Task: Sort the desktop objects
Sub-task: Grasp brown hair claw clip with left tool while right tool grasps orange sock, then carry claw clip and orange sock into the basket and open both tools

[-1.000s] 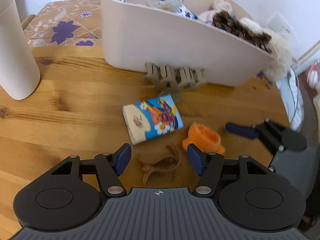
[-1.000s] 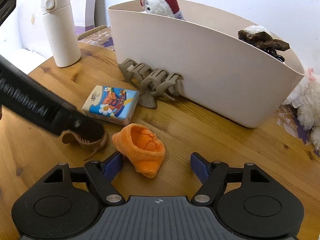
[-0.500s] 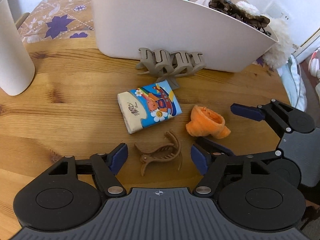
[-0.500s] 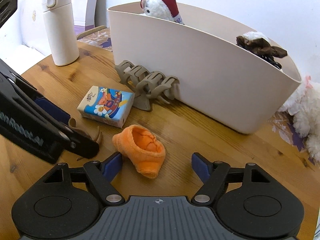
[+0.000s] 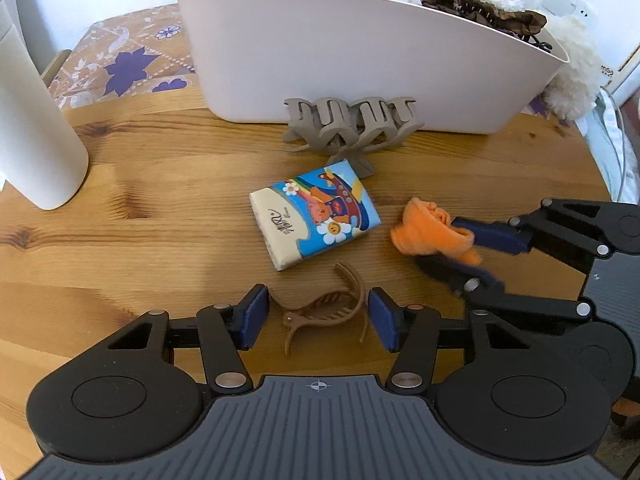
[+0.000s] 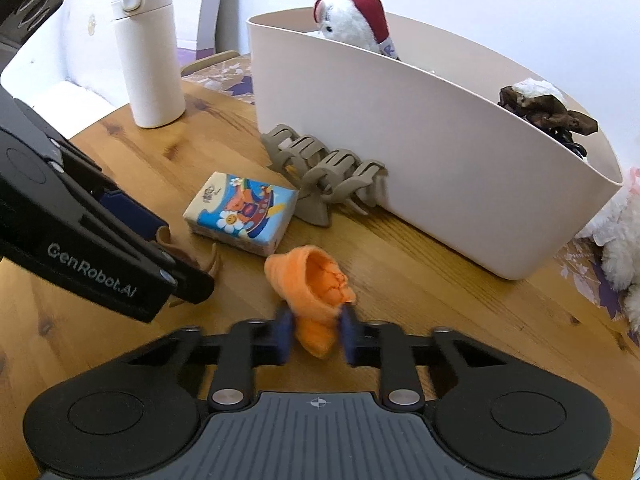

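Since half a second ago the right claw (image 6: 314, 338) has clenched on the orange sock (image 6: 316, 300), lying on the tabletop (image 5: 160, 216) beside the tissue pack (image 5: 316, 216). The left claw (image 5: 316, 322) is closing, pads not yet pressing the brown hair clip (image 5: 324, 312) between them. Bare wood lies leftward toward the bottle (image 5: 36, 120); the bin (image 5: 360, 60) walls the far edge.

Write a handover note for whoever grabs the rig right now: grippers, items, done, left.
Right gripper: shut on the orange fabric pouch, which is at table level.
Left gripper: closing around the small brown plastic hair claw, fingers not yet touching it.
On the wooden table: cartoon-print tissue pack; large taupe hair claw against the beige plastic bin.
Done: plush toys and a dark scrunchie are in the bin.
Left: all four loose items.
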### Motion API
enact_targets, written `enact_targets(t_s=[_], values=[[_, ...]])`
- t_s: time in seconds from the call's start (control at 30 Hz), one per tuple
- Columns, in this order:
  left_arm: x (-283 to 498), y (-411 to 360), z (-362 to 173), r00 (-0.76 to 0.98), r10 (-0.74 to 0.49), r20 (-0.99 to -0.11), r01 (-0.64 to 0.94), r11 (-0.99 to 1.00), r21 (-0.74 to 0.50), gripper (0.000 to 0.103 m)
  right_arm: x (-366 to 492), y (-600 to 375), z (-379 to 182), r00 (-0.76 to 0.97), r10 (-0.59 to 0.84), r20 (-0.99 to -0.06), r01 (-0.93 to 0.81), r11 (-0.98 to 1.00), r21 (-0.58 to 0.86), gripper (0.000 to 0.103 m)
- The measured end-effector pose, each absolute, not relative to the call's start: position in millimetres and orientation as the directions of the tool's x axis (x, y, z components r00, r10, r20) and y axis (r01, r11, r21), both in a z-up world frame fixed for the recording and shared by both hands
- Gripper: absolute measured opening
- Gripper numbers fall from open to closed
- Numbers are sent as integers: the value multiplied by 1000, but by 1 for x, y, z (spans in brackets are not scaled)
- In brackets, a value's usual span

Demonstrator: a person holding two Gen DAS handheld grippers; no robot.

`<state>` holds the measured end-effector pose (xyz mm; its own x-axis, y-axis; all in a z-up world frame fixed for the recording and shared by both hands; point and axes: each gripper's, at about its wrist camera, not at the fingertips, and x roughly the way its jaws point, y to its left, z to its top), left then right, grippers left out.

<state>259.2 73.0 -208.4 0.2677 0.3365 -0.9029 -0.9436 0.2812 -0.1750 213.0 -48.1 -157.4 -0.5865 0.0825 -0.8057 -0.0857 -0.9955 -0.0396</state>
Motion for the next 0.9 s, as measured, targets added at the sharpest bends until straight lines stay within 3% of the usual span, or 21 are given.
enact_targets(t_s=[0.4,0.9], values=[[239,62,-201,279,349,-895,-945,263,-192,56,236,-43,-140,-604,68,-794,-93,-996,-15,12],[238,69,-143,359,426,-830,-916,331,-226,56,266,-9,-67,-704,112,-701,-124,-992,-34,12]])
